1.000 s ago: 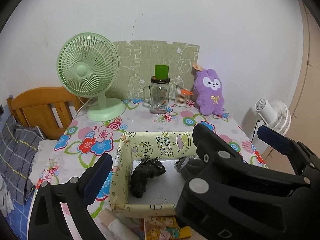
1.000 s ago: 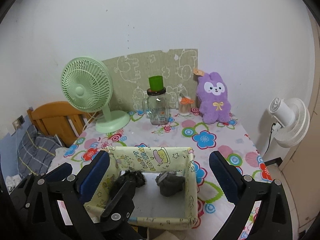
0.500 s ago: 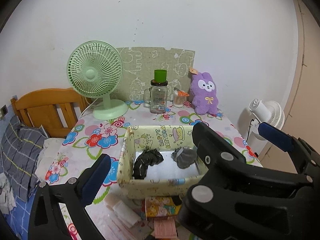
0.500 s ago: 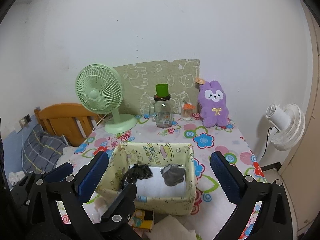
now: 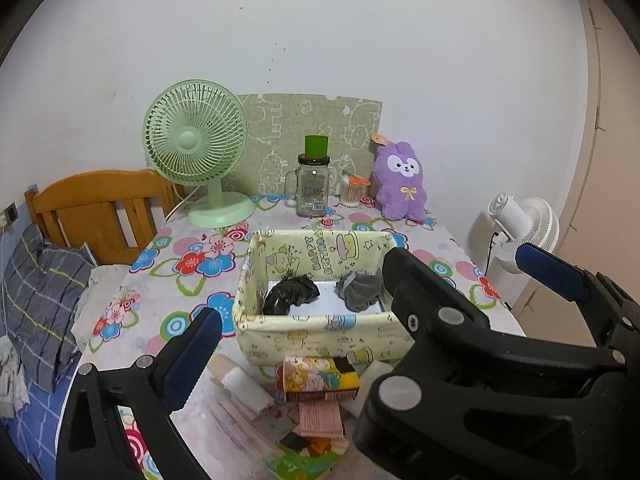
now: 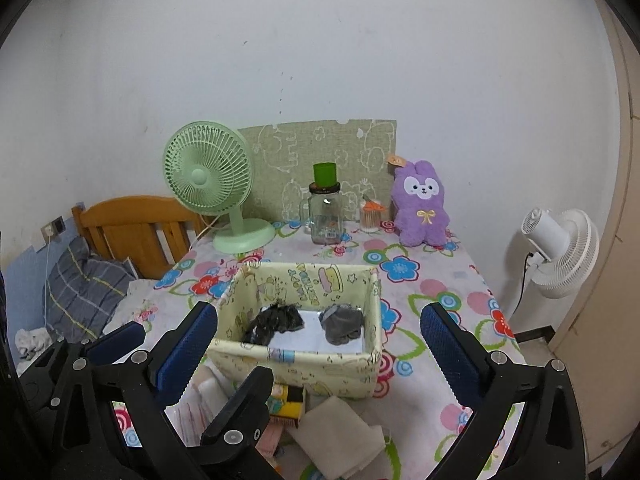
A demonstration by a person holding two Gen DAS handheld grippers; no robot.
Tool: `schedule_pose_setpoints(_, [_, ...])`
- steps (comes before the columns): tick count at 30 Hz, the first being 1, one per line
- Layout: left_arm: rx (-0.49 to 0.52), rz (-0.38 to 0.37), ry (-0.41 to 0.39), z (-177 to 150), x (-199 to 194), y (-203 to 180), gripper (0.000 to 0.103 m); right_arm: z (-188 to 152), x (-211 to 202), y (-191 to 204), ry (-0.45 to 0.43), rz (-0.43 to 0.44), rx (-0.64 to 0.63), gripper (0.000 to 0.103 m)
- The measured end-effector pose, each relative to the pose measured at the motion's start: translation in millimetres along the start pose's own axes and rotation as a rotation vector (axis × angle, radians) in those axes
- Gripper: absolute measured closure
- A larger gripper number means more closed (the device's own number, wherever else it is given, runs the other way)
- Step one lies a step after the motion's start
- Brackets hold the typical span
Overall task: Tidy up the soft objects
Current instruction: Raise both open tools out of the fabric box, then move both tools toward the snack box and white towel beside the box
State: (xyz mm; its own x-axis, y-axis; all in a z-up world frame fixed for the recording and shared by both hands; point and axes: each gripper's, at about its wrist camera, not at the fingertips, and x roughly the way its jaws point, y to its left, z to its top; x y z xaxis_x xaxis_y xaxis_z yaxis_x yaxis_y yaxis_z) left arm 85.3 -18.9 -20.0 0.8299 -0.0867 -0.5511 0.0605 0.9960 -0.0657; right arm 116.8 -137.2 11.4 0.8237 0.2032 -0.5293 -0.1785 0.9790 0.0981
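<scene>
Both the left tongs (image 5: 368, 292) and the right tongs (image 6: 320, 328) were held spread and empty, raised above the near edge of the worktop (image 6: 436, 276). Just ahead of them stood the yellow fabric bin (image 6: 304, 364), in which two soft objects already lay apart: a black bundle (image 6: 276, 322) toward the left tongs' side and a grey bundle (image 6: 342, 322) toward the right.

Closer in, below the tongs, a folded beige cloth (image 6: 340, 436) and a white roll (image 5: 244, 388) were seen on the worktop beside a small printed box (image 5: 320, 376). These cloths were judged light, limp and easily crushed, with no risk of breakage; a pinch across a thick fold or the middle was judged best, since a loose edge would let the piece unfold and trail.

The nearest items were partly covered by the tongs' black frames, and the cloth's near edge was cut off. Whether more soft pieces lay beneath could not be told.
</scene>
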Motion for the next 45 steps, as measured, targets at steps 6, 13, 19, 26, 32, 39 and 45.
schedule_pose_setpoints(6, [0.002,-0.005,0.005,-12,0,0,0.000,-12,-2,1,0.025,0.005,-0.019,0.000])
schedule_pose_setpoints(13, [0.013,0.014,0.035,-32,8,2,0.000,-35,6,3,0.059,0.020,-0.002,0.000])
schedule_pose_setpoints(19, [0.014,0.037,0.071,-47,18,8,0.000,-55,20,5,0.117,0.027,0.014,0.000])
schedule_pose_setpoints(26, [0.008,0.044,0.101,-59,26,15,0.000,-68,29,9,0.147,0.039,0.016,0.000])
schedule_pose_setpoints(32, [0.011,0.047,0.140,-70,35,22,0.001,-81,41,14,0.185,0.046,0.021,0.000])
schedule_pose_setpoints(39, [-0.002,0.070,0.176,-81,44,35,0.004,-93,56,23,0.228,0.056,0.015,0.000])
schedule_pose_setpoints(45, [-0.040,0.084,0.214,-87,52,49,0.009,-100,67,32,0.252,0.071,0.000,0.000])
